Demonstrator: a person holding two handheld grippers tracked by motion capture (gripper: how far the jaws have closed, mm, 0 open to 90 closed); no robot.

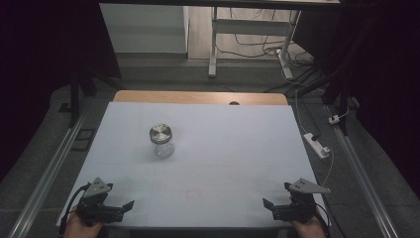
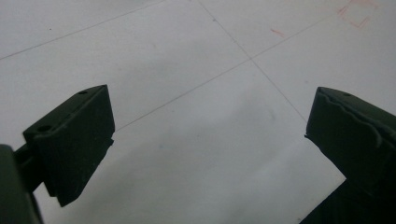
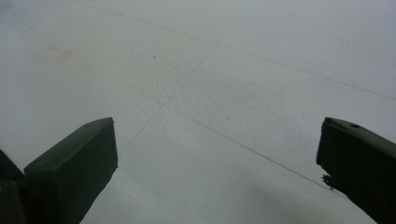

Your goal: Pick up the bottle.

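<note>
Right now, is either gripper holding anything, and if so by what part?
Nothing is held. The left gripper and right gripper are both open over the bare table; the jar stands apart, untouched.

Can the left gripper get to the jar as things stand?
Probably yes. The left gripper sits open at the near edge, the jar stands upright ahead of it, slightly to its right, and nothing lies on the white table between them.
</note>
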